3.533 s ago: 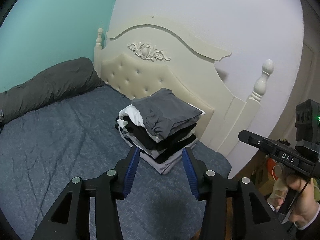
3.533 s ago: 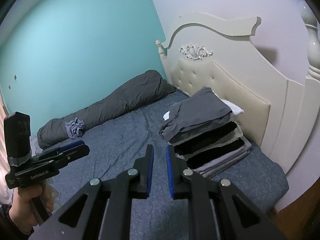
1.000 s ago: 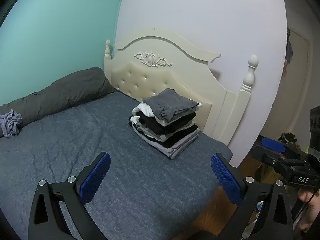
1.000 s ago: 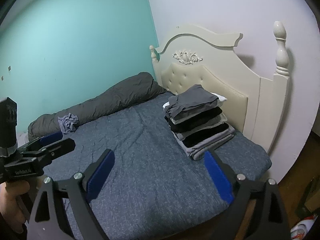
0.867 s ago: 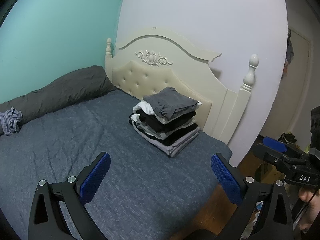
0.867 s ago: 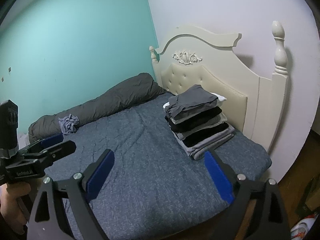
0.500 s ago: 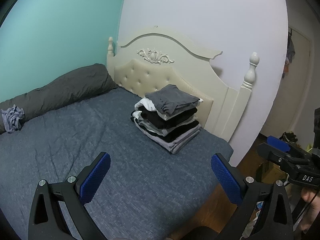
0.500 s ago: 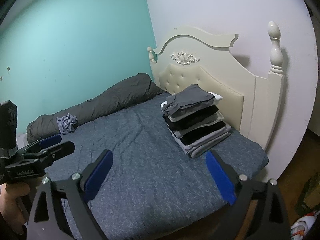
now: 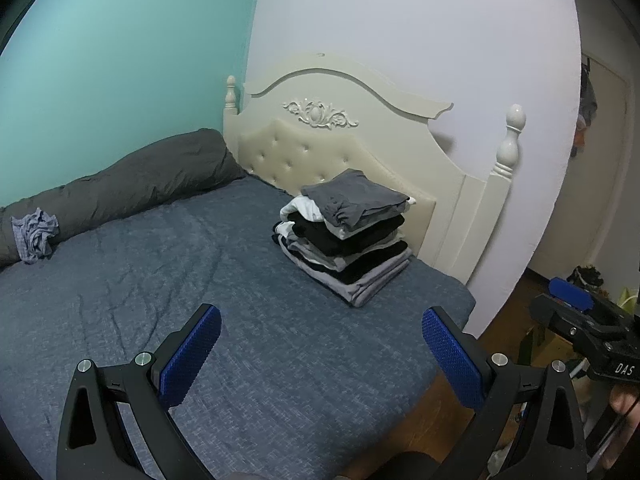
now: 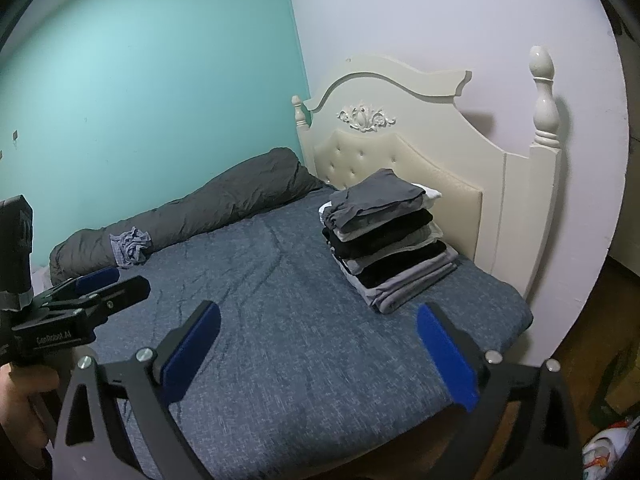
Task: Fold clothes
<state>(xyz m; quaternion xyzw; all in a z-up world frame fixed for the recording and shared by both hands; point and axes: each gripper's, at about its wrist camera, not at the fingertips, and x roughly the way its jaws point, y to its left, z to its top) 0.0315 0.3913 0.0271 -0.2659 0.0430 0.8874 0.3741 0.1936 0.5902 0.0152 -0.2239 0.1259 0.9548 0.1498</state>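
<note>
Bed [image 9: 280,360]: broad blue cover, mostly bare. Stack of folded clothes [image 9: 344,236] sits by the headboard [image 9: 400,148]; its top grey piece overhangs, so a careless nudge could topple it, I judge. One crumpled garment [image 9: 34,234] left against the rolled duvet [image 9: 120,188], well apart from me. My left gripper [image 9: 320,344] and right gripper [image 10: 318,340] hang tilted down over the near edge, jaws spread wide, nothing between them; the right's have just been opening.

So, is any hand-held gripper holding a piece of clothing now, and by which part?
No. The left hand-held gripper and right hand-held gripper are open and empty; the folded stack lies untouched.
</note>
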